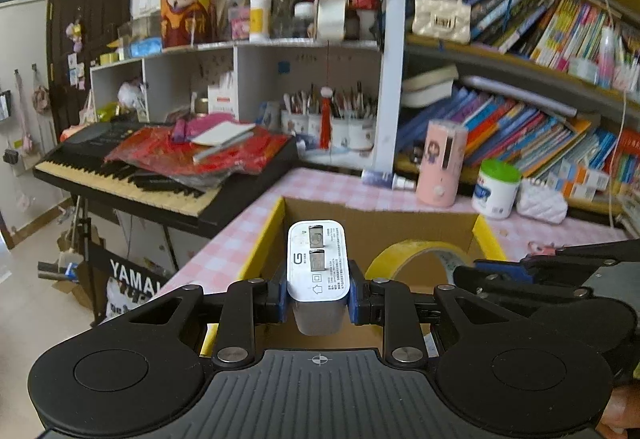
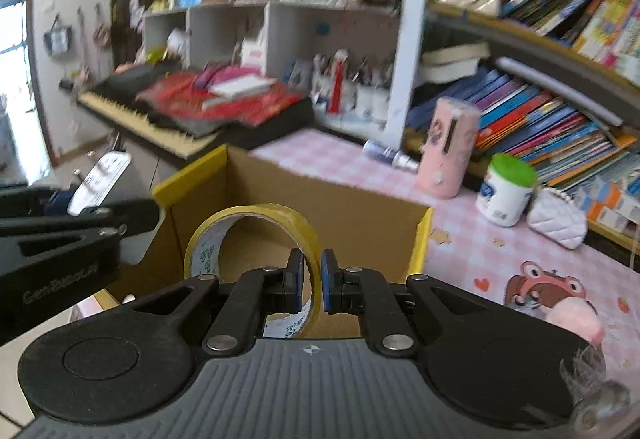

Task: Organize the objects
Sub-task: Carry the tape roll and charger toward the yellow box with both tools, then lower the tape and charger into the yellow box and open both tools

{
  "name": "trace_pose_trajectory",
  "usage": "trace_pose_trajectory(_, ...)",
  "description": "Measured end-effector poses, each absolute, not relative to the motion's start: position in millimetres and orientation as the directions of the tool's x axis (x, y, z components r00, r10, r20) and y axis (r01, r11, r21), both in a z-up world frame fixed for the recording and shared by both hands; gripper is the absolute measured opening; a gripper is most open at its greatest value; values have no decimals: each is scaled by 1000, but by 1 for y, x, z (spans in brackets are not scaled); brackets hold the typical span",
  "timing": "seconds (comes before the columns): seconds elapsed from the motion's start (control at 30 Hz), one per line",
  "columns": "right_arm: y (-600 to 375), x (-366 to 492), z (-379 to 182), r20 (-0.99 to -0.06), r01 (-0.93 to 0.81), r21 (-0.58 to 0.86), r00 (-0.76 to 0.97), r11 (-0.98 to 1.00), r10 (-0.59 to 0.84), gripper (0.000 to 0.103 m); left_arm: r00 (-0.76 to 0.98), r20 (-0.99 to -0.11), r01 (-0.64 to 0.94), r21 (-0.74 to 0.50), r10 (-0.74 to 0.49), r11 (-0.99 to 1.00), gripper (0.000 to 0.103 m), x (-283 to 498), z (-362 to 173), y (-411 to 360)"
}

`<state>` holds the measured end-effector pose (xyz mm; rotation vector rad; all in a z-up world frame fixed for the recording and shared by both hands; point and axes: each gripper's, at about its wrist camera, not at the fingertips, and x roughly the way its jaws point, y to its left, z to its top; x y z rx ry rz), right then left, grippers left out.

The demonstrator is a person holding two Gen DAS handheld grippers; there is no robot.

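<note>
My left gripper (image 1: 318,289) is shut on a white wall charger (image 1: 318,259), prongs up, held above the near edge of an open cardboard box (image 1: 384,223) with yellow flaps. My right gripper (image 2: 311,281) is shut on the wall of a yellow tape roll (image 2: 256,217), held upright over the same cardboard box (image 2: 360,215). The tape roll (image 1: 416,253) and the right gripper's fingers (image 1: 500,271) show at the right of the left wrist view. In the right wrist view the charger (image 2: 100,179) and left gripper appear at the left edge.
The box stands on a pink checked tablecloth (image 1: 320,183). Behind it are a pink cylinder (image 1: 442,163), a green-lidded white jar (image 1: 496,189), a small bottle (image 2: 390,153) lying flat and a white quilted pouch (image 1: 542,201). A keyboard (image 1: 160,167) piled with red papers is at left, bookshelves (image 1: 540,39) at right.
</note>
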<state>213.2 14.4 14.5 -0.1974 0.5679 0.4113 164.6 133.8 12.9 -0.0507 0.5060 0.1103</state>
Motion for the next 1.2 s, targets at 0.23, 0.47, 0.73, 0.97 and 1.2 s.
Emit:
trace_pose_trajectory(0.23, 24, 238, -8, -640, -518, -98, 687, 850, 345, 9, 819, -565, -130, -7, 103, 992, 25, 190, -6, 131)
trace_pose_trajectory(0.47, 33, 249, -26, -708, -592, -119, 613, 797, 350, 9, 752, -652, -179, -52, 103, 982, 25, 203, -26, 137)
trace_pose_trajectory(0.73, 37, 256, -32, -740, -616, -118, 578, 779, 345, 10, 726, -680, -173, -35, 103, 984, 25, 208, -32, 134)
trace_pose_trajectory(0.97, 36, 257, -31, -742, -617, -110, 572, 779, 348, 10, 733, -674, -160, -38, 93, 986, 26, 209, -29, 132)
trace_pose_trajectory(1.2, 28, 247, -23, -700, -571, -115, 627, 813, 342, 32, 776, -625, -137, -28, 90, 990, 33, 196, -15, 127)
